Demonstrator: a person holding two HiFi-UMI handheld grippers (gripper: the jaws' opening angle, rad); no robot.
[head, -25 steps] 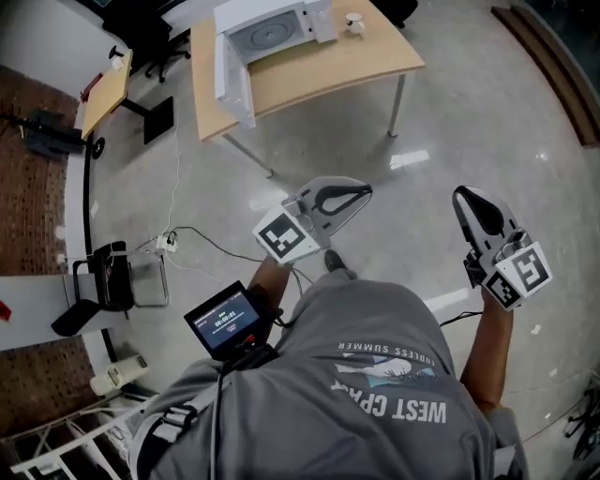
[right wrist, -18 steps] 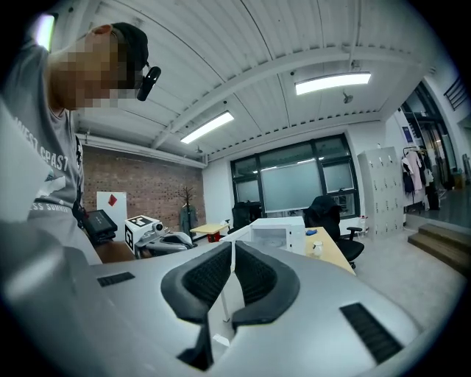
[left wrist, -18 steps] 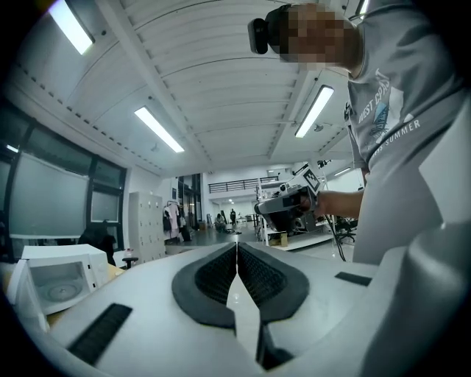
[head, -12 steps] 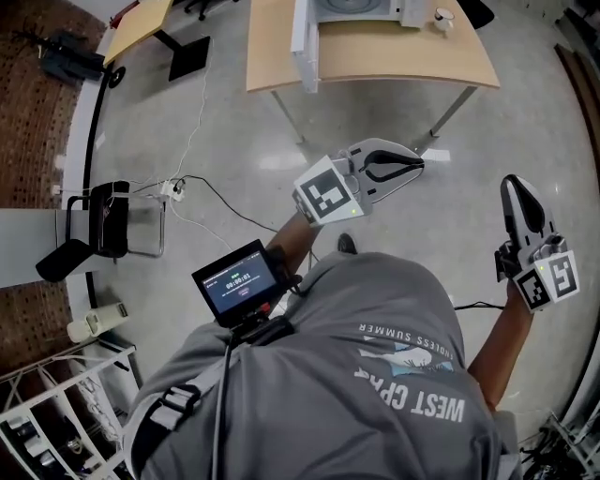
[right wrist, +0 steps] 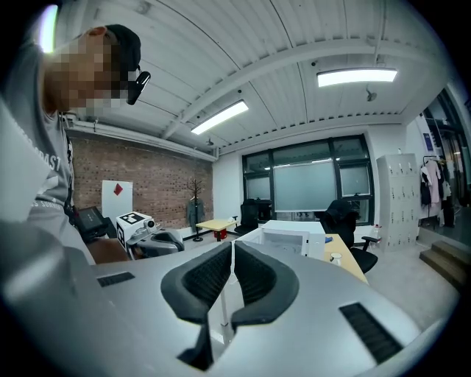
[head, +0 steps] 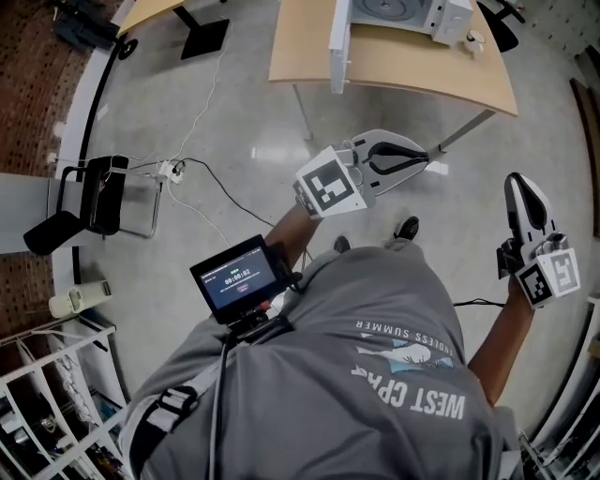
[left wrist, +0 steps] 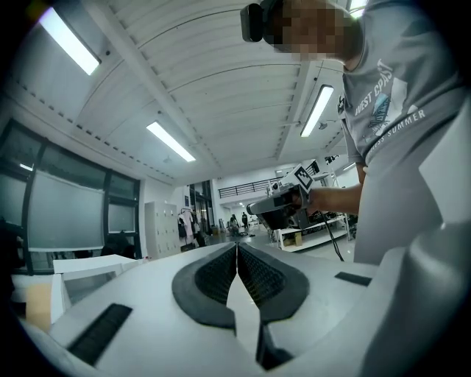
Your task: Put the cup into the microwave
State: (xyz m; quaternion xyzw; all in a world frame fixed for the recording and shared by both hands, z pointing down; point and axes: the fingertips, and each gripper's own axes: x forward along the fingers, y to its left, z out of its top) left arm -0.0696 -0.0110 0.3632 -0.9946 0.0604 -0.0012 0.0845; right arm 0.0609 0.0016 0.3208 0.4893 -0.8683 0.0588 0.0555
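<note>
small white cup (head: 475,40): near light wooden surface's (head: 403,66) right edge, beside white microwave (head: 448,19)
left gripper (head: 424,159): fingers together, empty
right gripper (head: 517,180): fingers together, empty

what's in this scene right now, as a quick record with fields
microwave: on the table, door swung open
cup: white, on the table beside the microwave, not inside it
left claw: shut, empty, short of the table
right claw: shut, empty, short of the table
person: standing on the floor, facing the table
task state: cup not picked up yet
</note>
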